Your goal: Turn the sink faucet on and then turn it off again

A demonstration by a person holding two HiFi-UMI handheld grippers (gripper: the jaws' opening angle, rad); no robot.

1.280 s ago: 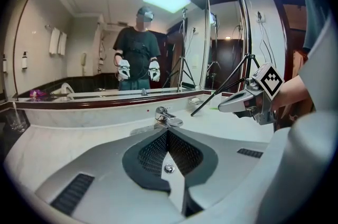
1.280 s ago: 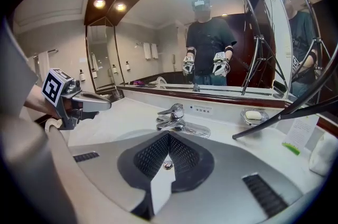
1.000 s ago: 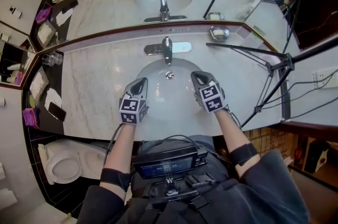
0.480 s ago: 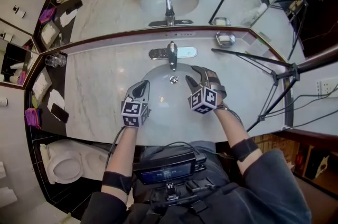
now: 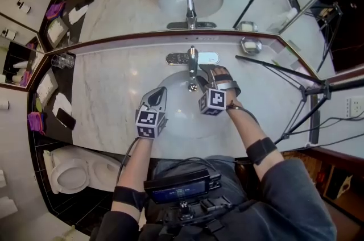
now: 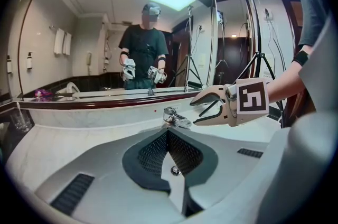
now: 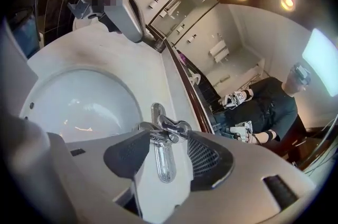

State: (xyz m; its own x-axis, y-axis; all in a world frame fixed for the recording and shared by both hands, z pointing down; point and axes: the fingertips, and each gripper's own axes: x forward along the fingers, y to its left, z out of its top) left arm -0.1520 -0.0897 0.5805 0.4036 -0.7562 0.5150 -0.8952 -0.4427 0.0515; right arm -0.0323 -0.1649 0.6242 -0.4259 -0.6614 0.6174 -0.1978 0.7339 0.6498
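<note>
Right tongs spread at the chrome tap

Your right tongs (image 5: 206, 78) have just been opening and stand spread, with the shiny curved tap (image 5: 193, 61) lined up in their gap, not pinched. The tap is at the back rim of the smooth white oval sink (image 5: 173, 120). Your left tongs (image 5: 158, 93) are pressed together, empty, by the veined marble bench (image 5: 105, 98).

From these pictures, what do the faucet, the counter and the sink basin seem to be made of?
Faucet: probably chrome-plated metal with a polished finish; it mirrors its surroundings sharply.
Counter: looks like pale marble or a stone imitation; it is glossy, with faint grey veins.
Sink basin: likely glazed white ceramic; it is smooth, of one even colour, with soft highlights.
</note>
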